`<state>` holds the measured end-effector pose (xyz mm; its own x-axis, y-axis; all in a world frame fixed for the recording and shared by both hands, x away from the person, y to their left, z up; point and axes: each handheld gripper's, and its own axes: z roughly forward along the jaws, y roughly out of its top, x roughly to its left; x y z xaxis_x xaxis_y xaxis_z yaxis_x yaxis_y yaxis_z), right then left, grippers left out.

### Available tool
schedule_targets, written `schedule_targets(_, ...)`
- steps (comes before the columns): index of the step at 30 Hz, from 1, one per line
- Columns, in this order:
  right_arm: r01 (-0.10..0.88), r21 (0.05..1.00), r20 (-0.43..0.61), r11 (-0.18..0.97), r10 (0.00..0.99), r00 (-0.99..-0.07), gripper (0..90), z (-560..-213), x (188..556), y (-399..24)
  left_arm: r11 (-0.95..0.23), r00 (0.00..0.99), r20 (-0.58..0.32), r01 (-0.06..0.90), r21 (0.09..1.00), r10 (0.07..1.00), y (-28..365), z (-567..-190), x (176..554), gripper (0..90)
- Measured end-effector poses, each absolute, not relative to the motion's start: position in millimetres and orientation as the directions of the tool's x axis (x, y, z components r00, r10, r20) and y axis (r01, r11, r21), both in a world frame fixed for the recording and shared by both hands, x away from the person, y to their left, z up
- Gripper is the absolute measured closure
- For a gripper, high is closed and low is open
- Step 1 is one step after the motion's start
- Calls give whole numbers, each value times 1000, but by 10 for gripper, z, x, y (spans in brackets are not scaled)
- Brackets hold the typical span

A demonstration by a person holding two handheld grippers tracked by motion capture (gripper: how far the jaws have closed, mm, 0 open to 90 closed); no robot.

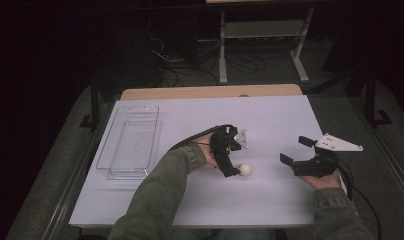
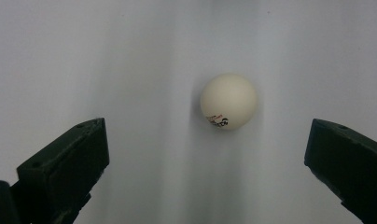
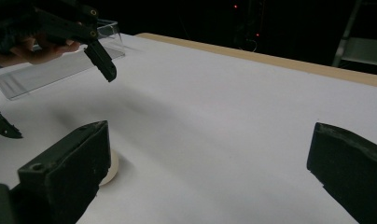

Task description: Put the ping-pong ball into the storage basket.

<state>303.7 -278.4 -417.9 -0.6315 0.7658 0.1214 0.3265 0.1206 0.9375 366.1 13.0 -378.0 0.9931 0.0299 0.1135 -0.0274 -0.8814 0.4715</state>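
A white ball (image 1: 245, 169) with a small printed mark lies on the white table top (image 1: 270, 120). My left gripper (image 1: 232, 152) hangs over it, pointing down, jaws wide open. In the left gripper view the ball (image 2: 228, 101) sits on the table between the open jaws of that gripper (image 2: 207, 149), nearer the right one, untouched. My right gripper (image 1: 295, 150) rests open to the right of the ball, with nothing in it. In the right gripper view (image 3: 212, 140) the ball (image 3: 111, 169) peeks out from behind its left jaw.
A clear plastic tray (image 1: 106, 145) stands at the table's left side, also visible as the tray (image 3: 51, 70) beyond the left hand in the right gripper view. A wooden strip (image 1: 210, 92) edges the far side. Dark floor, cables and a metal frame (image 1: 260, 45) lie beyond.
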Motion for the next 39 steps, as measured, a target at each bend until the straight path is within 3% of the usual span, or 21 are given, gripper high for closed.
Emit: schedule_targets(39, 328, 937, 120, 122, 770, -627, 0, -4186, 3027, -2806, -844, 997, 67, -14, 535, 26, 57, -4021, 3665, 0)
